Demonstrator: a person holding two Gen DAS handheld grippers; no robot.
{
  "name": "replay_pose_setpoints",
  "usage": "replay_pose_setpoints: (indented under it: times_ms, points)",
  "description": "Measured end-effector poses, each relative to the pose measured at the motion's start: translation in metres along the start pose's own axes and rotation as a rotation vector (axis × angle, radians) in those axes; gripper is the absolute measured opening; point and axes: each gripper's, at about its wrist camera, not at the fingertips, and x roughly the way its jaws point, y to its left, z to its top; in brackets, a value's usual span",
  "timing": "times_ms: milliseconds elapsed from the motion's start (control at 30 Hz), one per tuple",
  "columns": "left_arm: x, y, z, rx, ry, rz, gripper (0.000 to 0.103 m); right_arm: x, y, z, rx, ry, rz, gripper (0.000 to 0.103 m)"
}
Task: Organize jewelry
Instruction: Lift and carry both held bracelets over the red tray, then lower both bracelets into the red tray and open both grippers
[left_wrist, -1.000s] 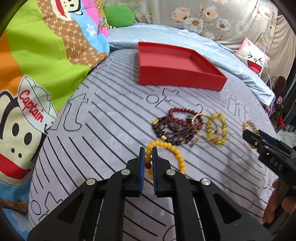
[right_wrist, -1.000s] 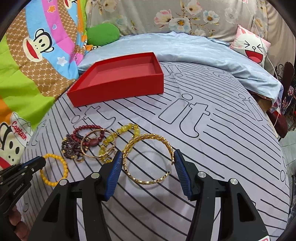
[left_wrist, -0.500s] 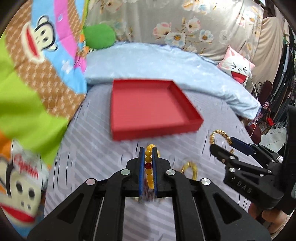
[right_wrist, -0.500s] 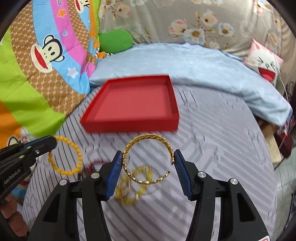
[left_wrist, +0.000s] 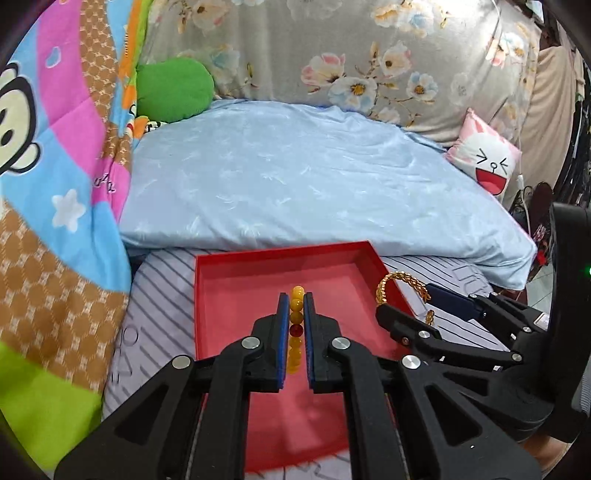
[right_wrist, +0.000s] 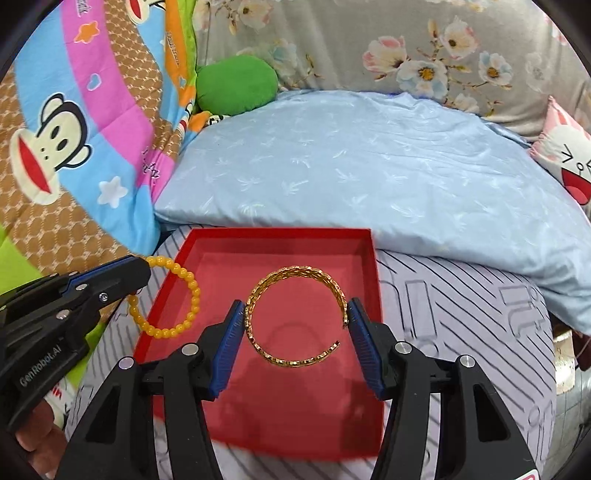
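On the bed, both hand-held grippers have moved from the jewelry pile to above the red tray (right_wrist: 373, 266): left hand-held gripper (left_wrist: 295, 325) clamped on the yellow bead bracelet (left_wrist: 295, 314), right hand-held gripper (right_wrist: 295, 332) spread wide, gripping the gold bangle (right_wrist: 295, 317); release looks imminent.

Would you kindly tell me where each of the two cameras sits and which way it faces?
Left wrist: on the left gripper, facing forward over the red tray toward the pillows; its fingers clamp the yellow bead bracelet; right gripper at right.
Right wrist: on the right gripper, facing the same way; its fingers hold the gold bangle; left gripper at left.
Shared: tray, both bracelets, blue pillow.
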Motion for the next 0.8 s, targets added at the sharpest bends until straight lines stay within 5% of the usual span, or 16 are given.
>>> replay_pose_setpoints:
  times_ms: [400,700,800]
  points:
    - [0.100,0.028,0.017,-0.018,0.120,0.084,0.007,0.094,-0.009,0.029,0.003,0.109,-0.042,0.055]
    - [0.120,0.028,0.018,-0.002,0.134,0.127,0.009,0.114,-0.011,0.029,0.008,0.146,-0.042,0.056]
    - [0.120,0.027,0.018,0.005,0.123,0.160,0.021,0.110,-0.009,0.030,0.002,0.127,-0.066,0.060]
